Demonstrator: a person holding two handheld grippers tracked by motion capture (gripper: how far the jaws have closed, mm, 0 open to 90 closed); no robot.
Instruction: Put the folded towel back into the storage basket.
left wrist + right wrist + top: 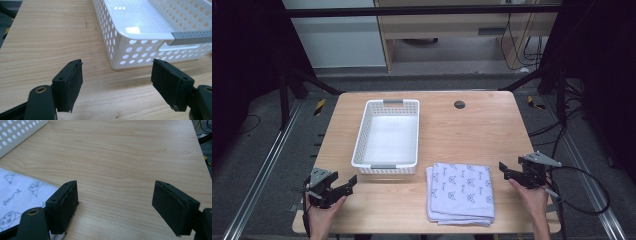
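Both tongs, left (343, 186) and right (510, 171), gape empty at the counter's (462, 130) near corners, flanking the folded cloth (460, 192) beside the basket (388, 132).

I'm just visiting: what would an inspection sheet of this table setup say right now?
Surface: wooden table, a dark round hole near its far edge.
Job's things: folded patterned cloth at the near edge; white perforated basket beside it, nothing inside.
Clutter: nothing seen.
Grippers: left gripper and right gripper open, hand-held, holding nothing.
Cables: a black cable trails from the right gripper.
Surroundings: grey floor, dark frame, wooden furniture behind.
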